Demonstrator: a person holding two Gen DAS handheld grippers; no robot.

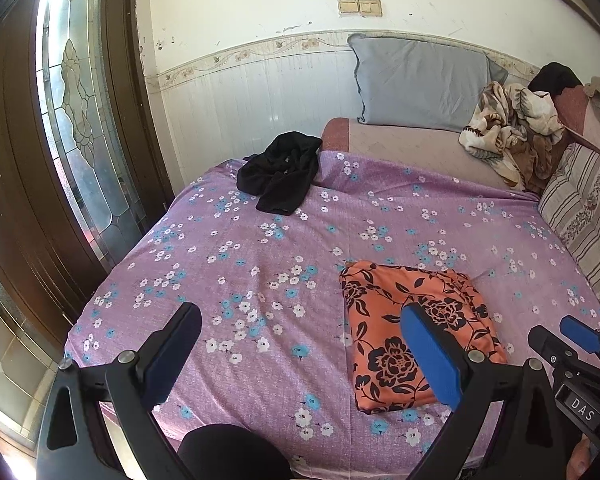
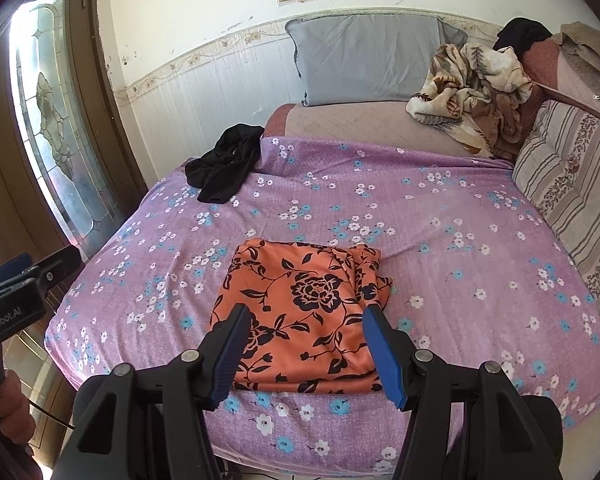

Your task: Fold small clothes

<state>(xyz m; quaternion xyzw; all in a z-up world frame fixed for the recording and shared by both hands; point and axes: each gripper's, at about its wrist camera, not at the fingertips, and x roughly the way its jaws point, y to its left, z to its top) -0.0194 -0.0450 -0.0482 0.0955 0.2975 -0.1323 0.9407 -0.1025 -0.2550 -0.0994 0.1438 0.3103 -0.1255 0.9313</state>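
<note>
A folded orange garment with black flowers (image 2: 304,312) lies flat on the purple flowered sheet (image 2: 440,240), near the front edge. It also shows in the left wrist view (image 1: 416,332). My right gripper (image 2: 306,314) is open and empty, its fingers held above the garment's near end. My left gripper (image 1: 300,316) is open and empty over bare sheet (image 1: 240,264), left of the garment. A crumpled black garment (image 1: 280,172) lies at the far left of the sheet, also in the right wrist view (image 2: 224,168).
A grey pillow (image 2: 364,58) leans on the wall at the back. A crumpled floral blanket (image 2: 472,88) and a striped cushion (image 2: 572,176) sit at the right. A glass door (image 1: 76,100) stands left of the bed.
</note>
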